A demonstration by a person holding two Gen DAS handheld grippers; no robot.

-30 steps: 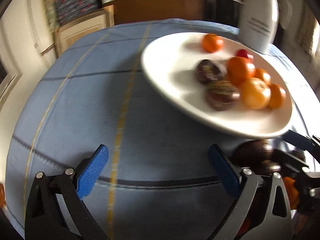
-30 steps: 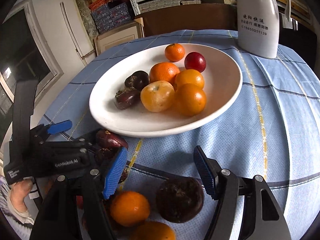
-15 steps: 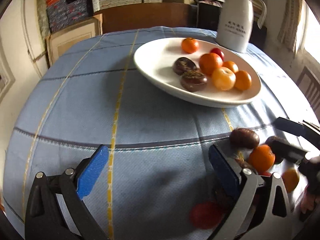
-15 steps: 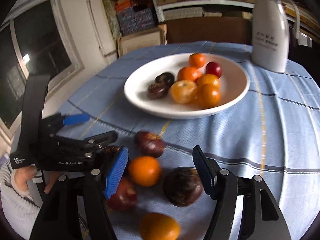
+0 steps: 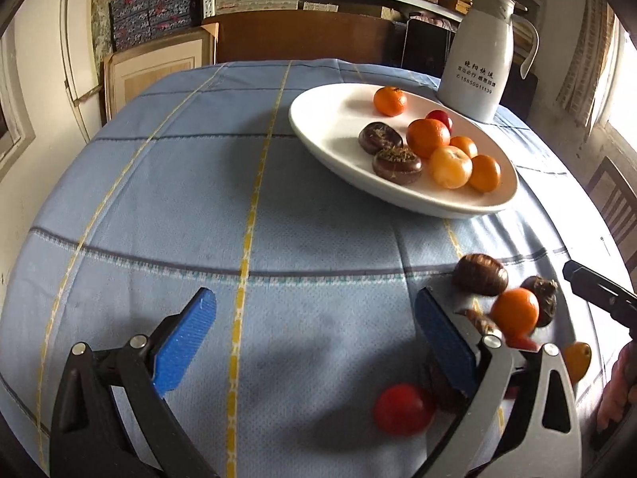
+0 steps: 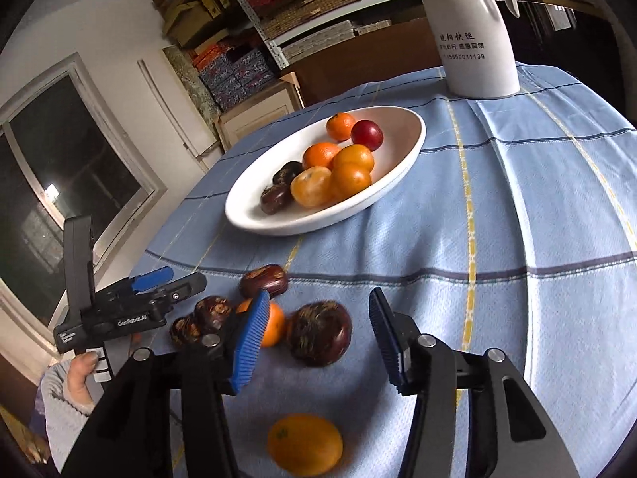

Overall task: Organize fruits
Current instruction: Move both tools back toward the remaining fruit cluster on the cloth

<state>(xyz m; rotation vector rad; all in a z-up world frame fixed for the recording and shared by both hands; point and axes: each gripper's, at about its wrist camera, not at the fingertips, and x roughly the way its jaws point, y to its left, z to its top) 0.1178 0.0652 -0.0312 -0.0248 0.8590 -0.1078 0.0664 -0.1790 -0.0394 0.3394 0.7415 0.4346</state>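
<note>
A white plate [image 5: 318, 127] [image 6: 414, 147] on the blue checked cloth holds several oranges, a red fruit and two dark brown fruits. Loose fruit lies nearer me. In the right wrist view a big dark brown fruit [image 6: 318, 332] sits between the closing jaws of my right gripper [image 6: 318, 338]; its pads stand clear of the fruit. An orange [image 6: 274, 326] lies just behind the left pad, another orange [image 6: 304, 444] below. My left gripper [image 5: 314, 342] [image 6: 171, 279] is open over bare cloth, beside a red fruit [image 5: 402, 408] and a dark brown fruit [image 5: 479, 275].
A tall white jug [image 5: 477, 67] [image 6: 473, 40] stands behind the plate. Three smaller dark fruits [image 6: 213, 310] lie on the cloth between the two grippers. The table edge drops off on the left, and shelves with boxes fill the back wall.
Both grippers have drawn back from the plate toward the loose fruit. The right gripper's jaws have narrowed around the big dark brown fruit. The left gripper's jaws stay wide.
</note>
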